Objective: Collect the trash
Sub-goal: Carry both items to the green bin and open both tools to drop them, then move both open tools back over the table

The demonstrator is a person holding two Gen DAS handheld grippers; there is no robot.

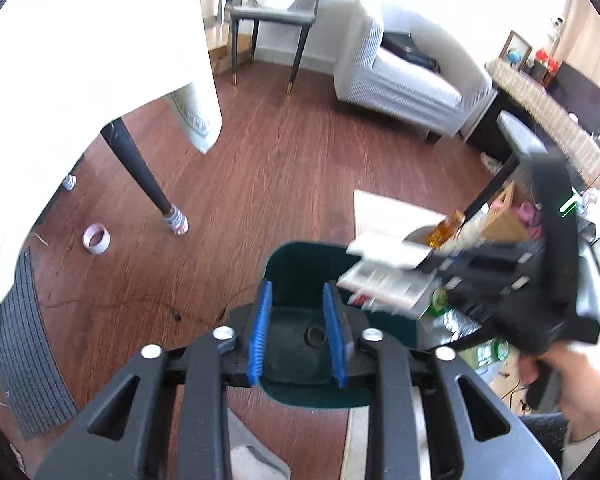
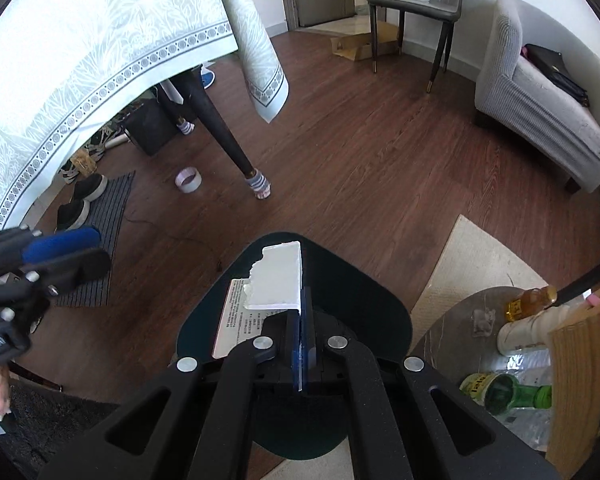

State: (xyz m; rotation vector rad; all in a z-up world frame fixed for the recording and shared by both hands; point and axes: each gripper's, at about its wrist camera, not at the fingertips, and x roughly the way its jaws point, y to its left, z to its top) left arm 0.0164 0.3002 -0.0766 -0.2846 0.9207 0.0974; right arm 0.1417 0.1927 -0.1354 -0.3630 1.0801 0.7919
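Note:
A dark green trash bin (image 1: 300, 268) stands on the wood floor, open at the top; it also shows in the right wrist view (image 2: 340, 280). My left gripper (image 1: 298, 308) is open and empty, right above the bin's mouth. My right gripper (image 2: 302, 304) is shut on a torn white cardboard box (image 2: 276, 276) with printed text on one side, and holds it over the bin. In the left wrist view the box (image 1: 384, 272) is blurred at the bin's right rim, with the right gripper (image 1: 432, 268) behind it.
A round dark side table (image 2: 460, 320) at the right holds a green bottle (image 2: 504, 394), an amber bottle (image 2: 528, 300), a white cup (image 2: 528, 330) and plastic wrap. A tape roll (image 2: 188, 179) lies by the table leg (image 2: 220, 132). A white armchair (image 2: 540, 92) stands further back.

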